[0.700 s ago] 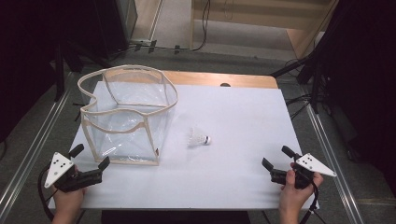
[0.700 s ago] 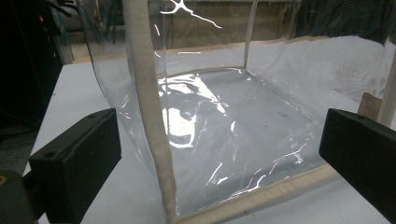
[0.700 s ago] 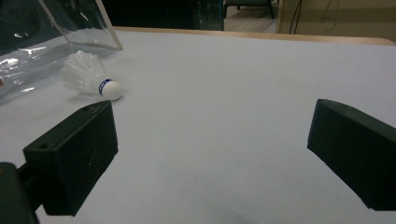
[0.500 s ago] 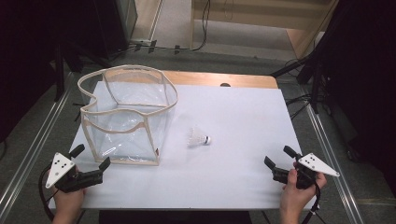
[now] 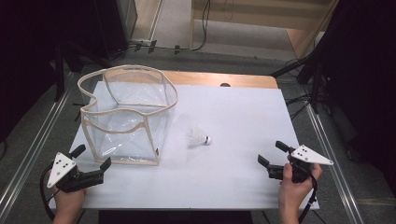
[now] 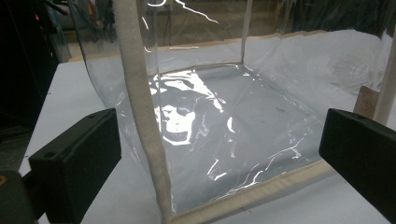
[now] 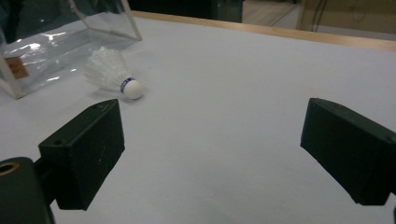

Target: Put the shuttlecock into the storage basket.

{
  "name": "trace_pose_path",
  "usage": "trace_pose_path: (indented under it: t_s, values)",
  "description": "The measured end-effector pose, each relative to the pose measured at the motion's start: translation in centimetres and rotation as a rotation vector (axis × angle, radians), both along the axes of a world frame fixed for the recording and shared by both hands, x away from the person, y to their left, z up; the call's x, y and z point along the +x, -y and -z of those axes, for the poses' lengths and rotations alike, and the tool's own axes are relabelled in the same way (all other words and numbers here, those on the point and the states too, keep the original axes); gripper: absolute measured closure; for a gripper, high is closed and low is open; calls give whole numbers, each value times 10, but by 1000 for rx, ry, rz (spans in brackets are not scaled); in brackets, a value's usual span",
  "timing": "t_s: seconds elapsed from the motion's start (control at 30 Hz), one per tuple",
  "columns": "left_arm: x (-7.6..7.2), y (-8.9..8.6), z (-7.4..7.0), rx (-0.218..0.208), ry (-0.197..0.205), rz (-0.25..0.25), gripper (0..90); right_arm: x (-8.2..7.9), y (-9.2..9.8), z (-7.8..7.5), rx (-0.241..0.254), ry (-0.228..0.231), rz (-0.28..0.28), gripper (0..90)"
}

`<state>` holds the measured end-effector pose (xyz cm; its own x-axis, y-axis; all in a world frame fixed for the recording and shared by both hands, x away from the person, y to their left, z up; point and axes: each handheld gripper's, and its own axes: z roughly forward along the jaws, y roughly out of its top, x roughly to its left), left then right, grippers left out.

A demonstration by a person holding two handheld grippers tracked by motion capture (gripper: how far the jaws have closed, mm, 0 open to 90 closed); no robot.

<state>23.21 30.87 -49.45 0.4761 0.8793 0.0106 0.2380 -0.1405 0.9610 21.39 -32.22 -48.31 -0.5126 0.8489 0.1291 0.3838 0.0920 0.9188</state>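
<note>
A white shuttlecock [image 5: 200, 138] lies on its side near the middle of a white table [image 5: 233, 182], its cork tip pointing toward the right edge, just beside a clear bag [image 5: 126, 112] with cream trim that stands open at the table's left. The two are close but apart. At the near left corner, a hand holds the left gripper [image 5: 92, 163] with jaws spread wide and nothing between them, aimed at the bag's near corner; the left gripper view looks straight through the clear wall [image 6: 224, 126] to the bag's floor, a trimmed seam [image 6: 140, 107] rising just ahead of the jaws. At the near right, the right gripper [image 5: 272, 155] rests low over the table, jaws likewise spread and empty, well apart from the shuttlecock [image 7: 112, 74], which the right gripper view shows ahead and to the left.
</note>
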Motion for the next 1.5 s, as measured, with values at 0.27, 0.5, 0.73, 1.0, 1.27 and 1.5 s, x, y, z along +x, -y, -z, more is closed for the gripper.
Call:
trace_pose_path:
  t_s: [0.27,0.5,0.73,1.0,1.27,1.5]
  values:
    - [-1,0,0,5,8,-1,0,12,-14,-10,-31,-19,-84,45]
    - [-1,0,0,2,4,0,0,24,-31,-18,-70,-21,-148,45]
    - [-1,0,0,5,5,1,0,38,-45,-27,-96,-25,-203,45]
    - [-1,0,0,6,8,-1,0,48,-56,-35,-123,-29,-238,45]
    - [-1,0,0,0,11,-3,0,59,-68,-41,-143,-39,-280,45]
    - [-1,0,0,5,11,-3,0,72,-79,-45,-169,-52,-326,45]
